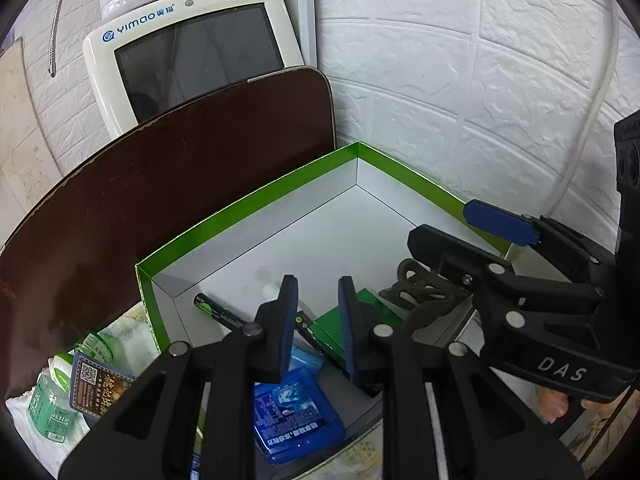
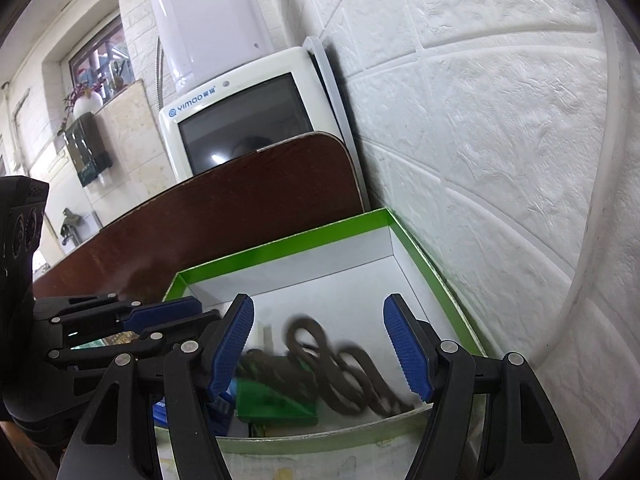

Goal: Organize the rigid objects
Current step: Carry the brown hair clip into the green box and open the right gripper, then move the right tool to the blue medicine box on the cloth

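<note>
A white box with a green rim stands against the wall. In it lie dark scissors, a flat green pack, a black battery and a blue pack. My left gripper hangs over the near part of the box, its blue pads a narrow slit apart with nothing between them. My right gripper stands open above the blurred scissors, and its pads touch nothing. In the left wrist view the right gripper reaches in from the right. The left gripper shows at the left.
A brown board leans behind the box, in front of a white Yimao screen unit. The white brick wall runs close along the box's right side, with a pale tube on it. Green bottles and a card pack lie at the left.
</note>
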`<action>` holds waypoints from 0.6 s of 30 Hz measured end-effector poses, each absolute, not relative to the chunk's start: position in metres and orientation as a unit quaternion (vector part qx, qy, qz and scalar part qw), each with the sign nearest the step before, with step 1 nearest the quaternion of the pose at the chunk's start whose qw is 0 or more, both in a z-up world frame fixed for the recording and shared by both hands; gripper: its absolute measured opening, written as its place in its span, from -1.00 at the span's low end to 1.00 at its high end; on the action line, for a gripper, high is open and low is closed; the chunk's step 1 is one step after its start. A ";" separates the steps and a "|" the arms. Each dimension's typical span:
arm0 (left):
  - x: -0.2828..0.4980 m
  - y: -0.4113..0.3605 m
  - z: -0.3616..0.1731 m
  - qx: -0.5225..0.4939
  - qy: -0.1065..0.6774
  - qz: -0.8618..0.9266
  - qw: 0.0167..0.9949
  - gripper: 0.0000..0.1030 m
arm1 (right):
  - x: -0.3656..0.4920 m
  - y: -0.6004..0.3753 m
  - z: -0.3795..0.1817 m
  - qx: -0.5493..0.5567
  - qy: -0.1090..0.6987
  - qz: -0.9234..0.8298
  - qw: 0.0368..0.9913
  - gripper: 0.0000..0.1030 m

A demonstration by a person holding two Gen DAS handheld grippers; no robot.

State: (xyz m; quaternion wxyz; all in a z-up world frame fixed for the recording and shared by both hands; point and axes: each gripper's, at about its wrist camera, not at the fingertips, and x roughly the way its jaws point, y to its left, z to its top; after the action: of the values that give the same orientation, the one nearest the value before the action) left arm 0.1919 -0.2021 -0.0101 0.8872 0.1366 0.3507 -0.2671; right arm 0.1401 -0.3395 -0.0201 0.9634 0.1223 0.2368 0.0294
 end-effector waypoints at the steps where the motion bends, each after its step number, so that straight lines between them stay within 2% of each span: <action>1: 0.192 -0.201 -0.011 0.137 0.352 -0.267 0.887 -0.63 | 0.140 -0.339 -0.021 0.123 0.238 0.030 0.963 0.36; 8: 0.183 -0.185 -0.007 0.137 0.341 -0.250 0.895 -0.61 | 0.138 -0.328 -0.019 0.117 0.237 0.044 0.963 0.36; 12: 0.181 -0.159 0.002 0.109 0.332 -0.227 0.909 -0.31 | 0.137 -0.321 -0.018 0.113 0.238 0.051 0.963 0.36; 18: 0.183 -0.116 0.001 0.079 0.336 -0.178 0.921 -0.31 | 0.134 -0.308 -0.018 0.115 0.244 0.067 0.961 0.36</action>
State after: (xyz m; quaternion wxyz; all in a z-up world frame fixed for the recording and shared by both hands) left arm 0.1828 -0.1161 0.0008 0.9214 0.0795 0.3358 -0.1784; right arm 0.1344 -0.3078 -0.0176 0.9607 0.1154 0.2435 0.0667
